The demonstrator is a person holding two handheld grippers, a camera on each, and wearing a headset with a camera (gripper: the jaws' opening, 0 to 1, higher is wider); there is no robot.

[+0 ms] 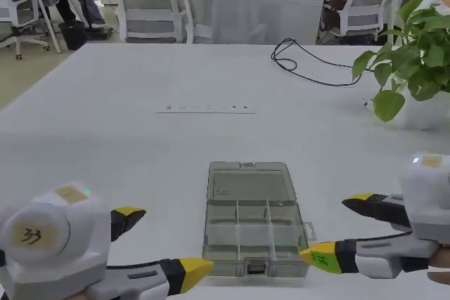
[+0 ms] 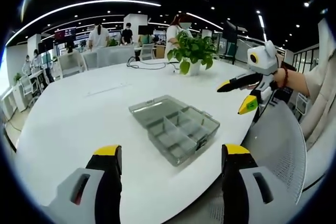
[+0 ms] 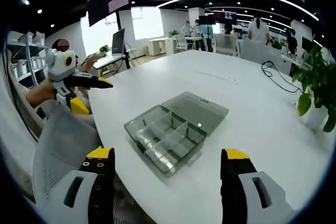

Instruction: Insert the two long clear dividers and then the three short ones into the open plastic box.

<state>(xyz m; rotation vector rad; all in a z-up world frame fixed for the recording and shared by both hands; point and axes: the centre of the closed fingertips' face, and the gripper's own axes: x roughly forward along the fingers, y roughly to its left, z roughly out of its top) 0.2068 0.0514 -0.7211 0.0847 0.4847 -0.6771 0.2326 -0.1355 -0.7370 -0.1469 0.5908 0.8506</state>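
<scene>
I hold the left claw and right claw apart, empty, either side of the open box on the bench; dividers appear already seated inside it, so both stand clear.

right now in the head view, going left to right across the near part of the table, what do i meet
left gripper, jaws open → open plastic box → right gripper, jaws open
</scene>
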